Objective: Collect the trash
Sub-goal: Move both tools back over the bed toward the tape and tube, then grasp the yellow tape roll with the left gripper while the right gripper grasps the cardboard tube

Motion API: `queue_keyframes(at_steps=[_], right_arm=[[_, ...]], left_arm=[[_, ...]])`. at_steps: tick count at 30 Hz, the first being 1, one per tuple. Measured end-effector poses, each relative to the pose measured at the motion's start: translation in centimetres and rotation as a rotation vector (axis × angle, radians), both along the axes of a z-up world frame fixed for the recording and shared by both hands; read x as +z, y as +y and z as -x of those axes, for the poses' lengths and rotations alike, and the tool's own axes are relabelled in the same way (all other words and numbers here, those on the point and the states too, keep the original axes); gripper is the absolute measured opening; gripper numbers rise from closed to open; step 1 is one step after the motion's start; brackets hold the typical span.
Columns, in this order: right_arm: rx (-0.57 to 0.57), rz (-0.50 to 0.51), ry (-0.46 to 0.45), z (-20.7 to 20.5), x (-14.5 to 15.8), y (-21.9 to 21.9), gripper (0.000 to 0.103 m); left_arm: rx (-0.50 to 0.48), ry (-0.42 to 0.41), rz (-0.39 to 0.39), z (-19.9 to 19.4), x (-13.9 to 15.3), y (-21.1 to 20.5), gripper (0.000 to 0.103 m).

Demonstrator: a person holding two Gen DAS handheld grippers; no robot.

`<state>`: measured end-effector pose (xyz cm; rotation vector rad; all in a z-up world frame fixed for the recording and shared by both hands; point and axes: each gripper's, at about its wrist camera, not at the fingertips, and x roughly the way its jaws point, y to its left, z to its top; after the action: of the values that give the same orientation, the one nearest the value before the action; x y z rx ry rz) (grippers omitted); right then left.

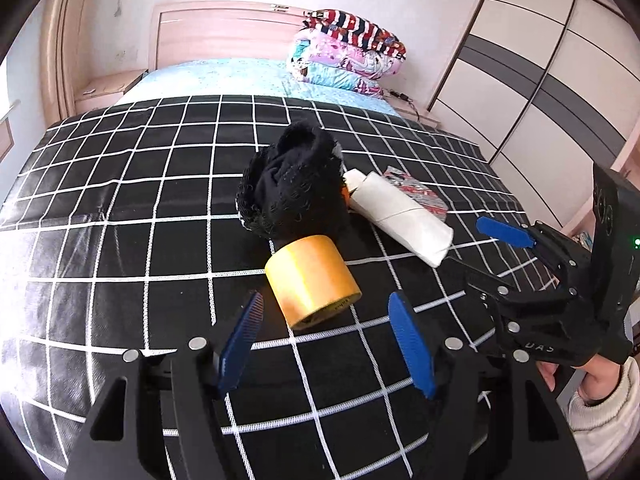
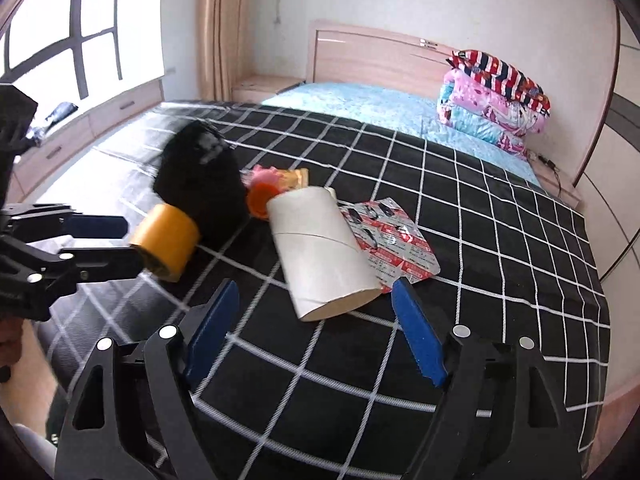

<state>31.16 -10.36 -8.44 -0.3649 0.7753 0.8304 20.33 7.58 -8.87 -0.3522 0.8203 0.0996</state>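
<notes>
On the black checked cloth lie a yellow tape roll, a black sock bundle, a white cardboard tube and a red-and-silver blister pack. My left gripper is open, its blue fingers just short of the tape roll. My right gripper is open, right before the open end of the tube. The blister pack lies beside the tube. A pink and orange toy sits behind the tube. The tape roll and sock bundle lie to the left, by the left gripper.
The cloth covers the foot of a bed with a blue sheet. Folded quilts are stacked by the headboard. A wardrobe stands on the right, and a window with drawers on the left.
</notes>
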Motion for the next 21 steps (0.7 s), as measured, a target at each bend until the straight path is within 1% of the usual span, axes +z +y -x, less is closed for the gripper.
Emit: queue_keyframes(at_steps=[5, 9, 13, 15, 16, 17, 18, 21], right_arm=[[-0.017, 0.017, 0.035, -1.7, -1.4, 0.6, 0.079], [-0.016, 0.015, 0.064, -2.2, -1.8, 1.0, 0.079], [-0.006, 0.024, 0.065, -2.2, -2.0, 1.4, 0.079], [-0.005, 0.035, 0.064, -2.2, -2.2, 1.6, 0.078], [-0.008, 0.039, 0.065, -2.2, -2.3, 1.7, 0.075], [-0.013, 0.041, 0.073, -2.3, -2.5, 1.6, 0.063], [-0.016, 0.035, 0.077, -2.3, -2.5, 1.5, 0.063], [-0.017, 0.022, 0.087, -2.3, -2.3, 1.2, 0.063]], left_arm=[[0.023, 0.016, 0.022, -1.1, -1.2, 0.4, 0.063], [0.076, -0.01, -0.003, -1.2, -1.2, 0.8, 0.063], [0.082, -0.013, -0.003, -1.1, -1.3, 0.9, 0.063], [0.081, -0.016, 0.01, -1.1, -1.5, 1.0, 0.063], [0.08, -0.021, 0.012, -1.0, -1.6, 1.0, 0.06], [0.076, -0.024, 0.011, -1.0, -1.5, 0.9, 0.056], [0.068, -0.026, 0.011, -1.2, -1.5, 0.9, 0.051], [0.069, -0.03, 0.004, -1.0, -1.6, 0.8, 0.049]])
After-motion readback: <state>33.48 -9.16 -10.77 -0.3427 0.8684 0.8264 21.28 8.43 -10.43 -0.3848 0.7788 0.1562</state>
